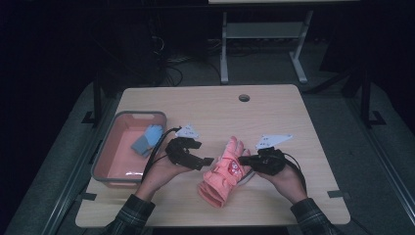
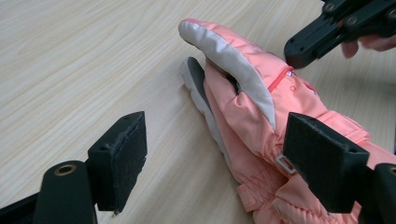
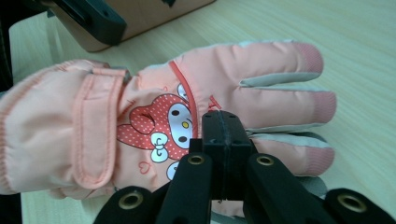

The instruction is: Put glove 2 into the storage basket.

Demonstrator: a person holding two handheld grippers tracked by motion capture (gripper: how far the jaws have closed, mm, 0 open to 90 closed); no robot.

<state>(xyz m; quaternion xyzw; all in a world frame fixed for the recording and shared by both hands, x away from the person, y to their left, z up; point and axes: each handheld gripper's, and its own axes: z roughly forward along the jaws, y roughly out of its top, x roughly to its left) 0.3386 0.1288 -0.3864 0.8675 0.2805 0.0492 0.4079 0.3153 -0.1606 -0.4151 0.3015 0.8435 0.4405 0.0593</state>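
Glove (image 1: 222, 174): soft, padded, light, floppy; best pinched at cuff, 6 o'clock end. Left gripper (image 2: 210, 163) wide open, empty. Right gripper (image 3: 223, 140) clamped shut, apparently pinching glove edge.

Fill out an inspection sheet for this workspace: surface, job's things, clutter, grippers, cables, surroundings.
Surface: light wooden table with a round hole near its far edge.
Job's things: pink glove with a cartoon patch, lying between the two grippers.
Clutter: grey-rimmed pink bin at the table's left, with a blue-grey item inside.
Grippers: left gripper open, one pad beside the glove's cuff, not pressing it; right gripper shut, its jaws at the glove's edge; whether fabric is pinched I cannot tell.
Cables: black cable trails from the left gripper over the bin's rim.
Surroundings: dark room, a white frame behind the table.
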